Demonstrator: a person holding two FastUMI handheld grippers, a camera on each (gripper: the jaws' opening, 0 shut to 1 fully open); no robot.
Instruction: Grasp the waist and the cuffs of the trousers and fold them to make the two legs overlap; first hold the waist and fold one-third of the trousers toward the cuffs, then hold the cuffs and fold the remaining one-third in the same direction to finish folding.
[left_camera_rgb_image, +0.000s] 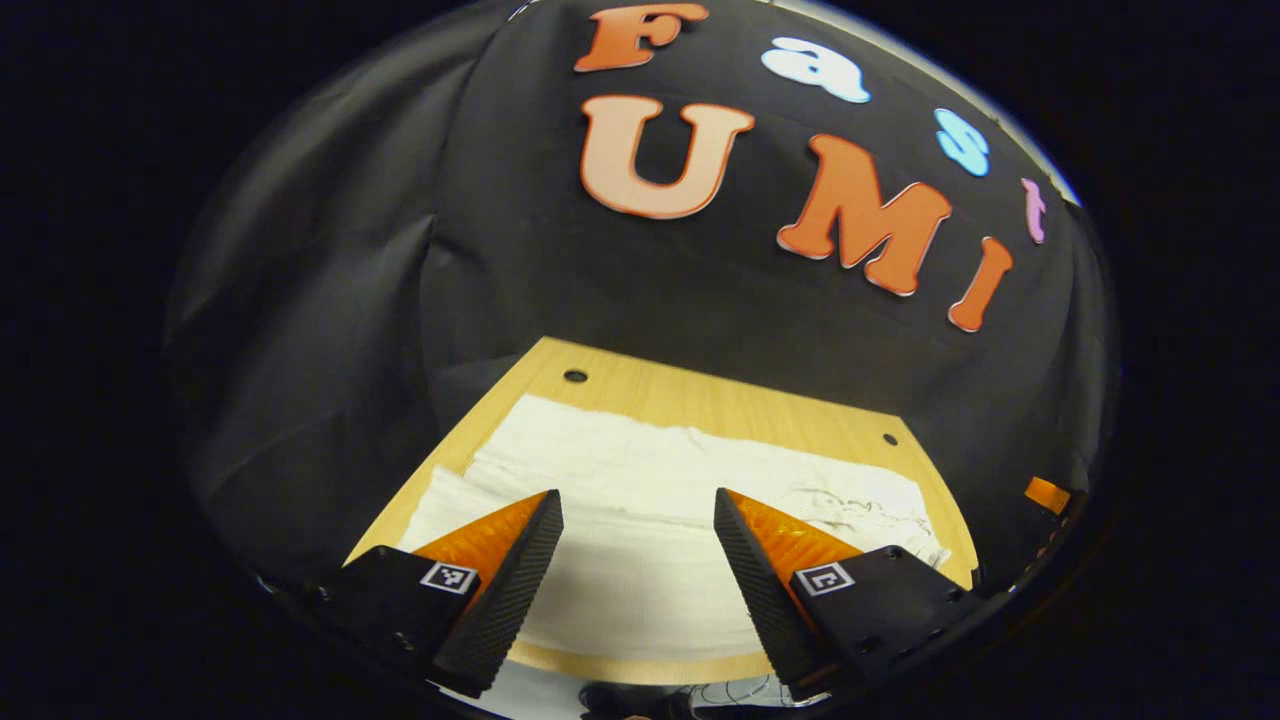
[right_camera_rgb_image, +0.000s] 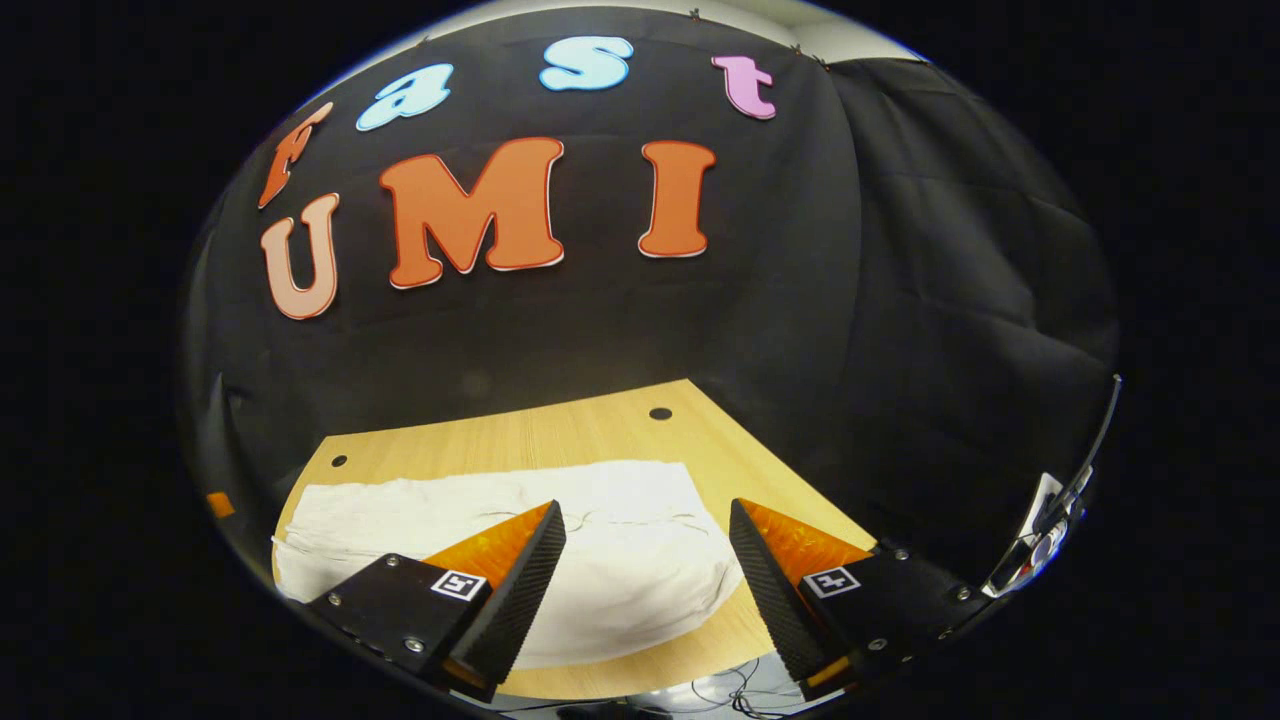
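Trousers: white soft cloth trousers (left_camera_rgb_image: 650, 500) were laid flat on the pale wooden worktop (left_camera_rgb_image: 700, 400).
Handling: judged light, limp; hems were best pinched.
Left gripper (left_camera_rgb_image: 638, 515): held wide, empty.
Right gripper (right_camera_rgb_image: 647, 525): held wide, empty.

white trousers (left_camera_rgb_image: 640, 500) (faint dark scribble print), light wood-grain table (left_camera_rgb_image: 700, 395); black cloth wall (right_camera_rgb_image: 900, 300)

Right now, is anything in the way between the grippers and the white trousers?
No, nothing visible. The left gripper and right gripper both hang open above the trousers, which lie flat on the wooden table with bare cloth showing between the jaws.
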